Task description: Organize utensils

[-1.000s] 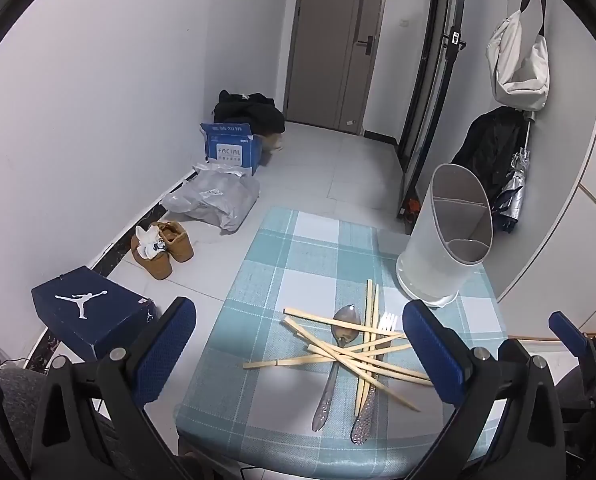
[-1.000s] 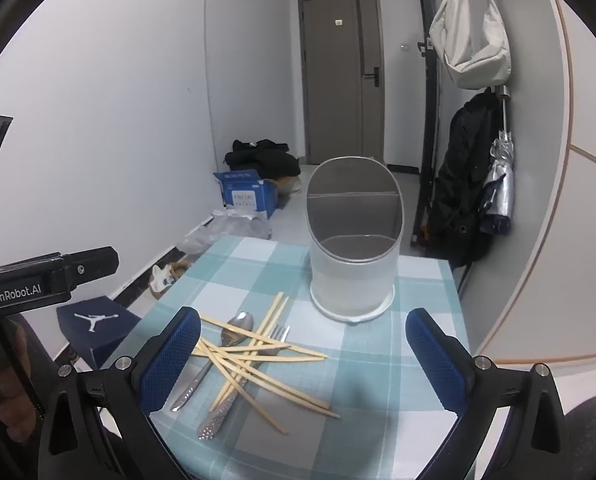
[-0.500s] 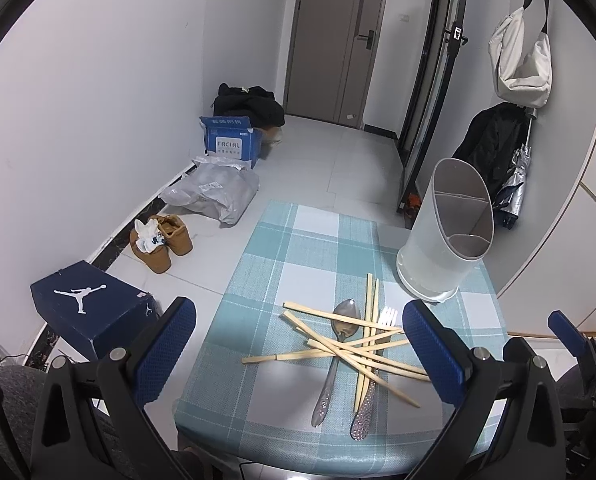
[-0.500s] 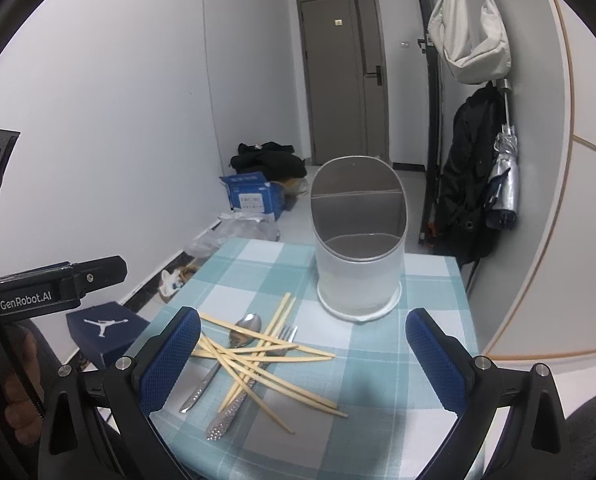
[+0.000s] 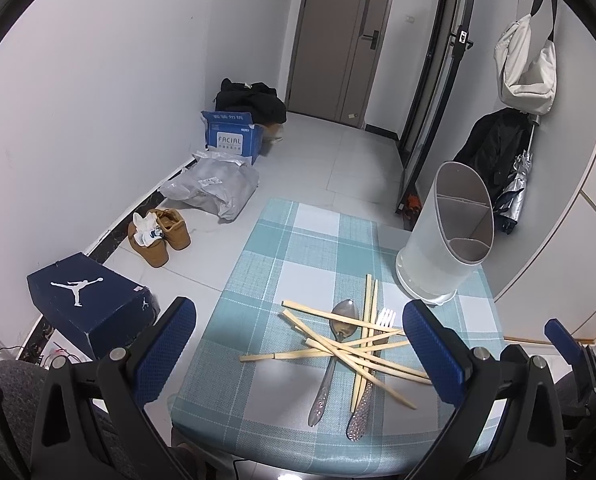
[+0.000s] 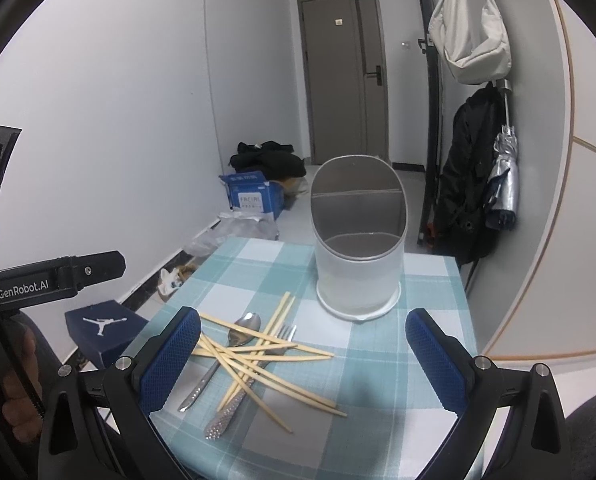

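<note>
Between both gaping tongs point(image 5: 298, 344) point(image 6: 302, 350), the chopsticks point(image 6: 266, 360) are lying nearer than before; only the right view is showing a hand point(image 6: 16, 384).

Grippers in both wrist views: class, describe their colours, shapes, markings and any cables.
Both the left gripper and right gripper have black angular frames with silver screws and blue cross-hatched fingers. In the right wrist view, the left unit's black bar reads "GenRobot.AI" in white, with a black cable beside it.

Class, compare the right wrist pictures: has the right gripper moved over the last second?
Yes. The right gripper has pulled slightly back and up: the holder and table sit lower in its view.
</note>
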A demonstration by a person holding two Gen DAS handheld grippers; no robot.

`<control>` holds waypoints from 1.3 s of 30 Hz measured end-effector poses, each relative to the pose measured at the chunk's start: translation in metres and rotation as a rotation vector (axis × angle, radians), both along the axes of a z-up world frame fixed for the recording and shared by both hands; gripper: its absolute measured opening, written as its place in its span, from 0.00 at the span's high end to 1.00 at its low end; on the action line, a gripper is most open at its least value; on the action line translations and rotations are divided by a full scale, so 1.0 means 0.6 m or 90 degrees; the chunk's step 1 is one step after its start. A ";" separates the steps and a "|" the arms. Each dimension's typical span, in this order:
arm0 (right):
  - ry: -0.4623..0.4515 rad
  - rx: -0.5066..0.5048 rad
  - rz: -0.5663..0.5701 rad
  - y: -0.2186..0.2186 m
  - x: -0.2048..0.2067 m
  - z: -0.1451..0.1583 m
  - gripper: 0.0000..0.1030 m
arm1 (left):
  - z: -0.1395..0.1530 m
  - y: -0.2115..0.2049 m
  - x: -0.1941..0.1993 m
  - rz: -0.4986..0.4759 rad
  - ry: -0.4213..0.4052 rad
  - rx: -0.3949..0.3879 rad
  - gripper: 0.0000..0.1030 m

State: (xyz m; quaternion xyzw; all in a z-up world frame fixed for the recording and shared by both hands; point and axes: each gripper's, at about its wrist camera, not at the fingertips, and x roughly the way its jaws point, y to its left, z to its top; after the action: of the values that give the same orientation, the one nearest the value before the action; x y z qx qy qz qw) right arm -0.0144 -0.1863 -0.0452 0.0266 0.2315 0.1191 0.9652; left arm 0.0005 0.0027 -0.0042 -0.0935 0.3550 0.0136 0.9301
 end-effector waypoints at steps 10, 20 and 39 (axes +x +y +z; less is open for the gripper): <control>0.000 0.003 -0.002 -0.001 -0.001 -0.003 0.00 | -0.001 -0.001 0.002 0.002 0.001 -0.002 0.01; 0.001 0.009 -0.001 -0.002 -0.001 -0.002 0.00 | -0.002 -0.003 0.001 0.001 0.001 -0.002 0.01; 0.013 0.005 0.038 0.009 0.014 -0.011 0.00 | -0.012 0.026 0.021 0.003 0.036 -0.069 0.01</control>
State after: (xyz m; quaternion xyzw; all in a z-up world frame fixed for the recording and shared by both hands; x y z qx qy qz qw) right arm -0.0058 -0.1807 -0.0515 0.0245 0.2415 0.1488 0.9586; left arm 0.0131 0.0184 -0.0113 -0.1443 0.3814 -0.0007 0.9131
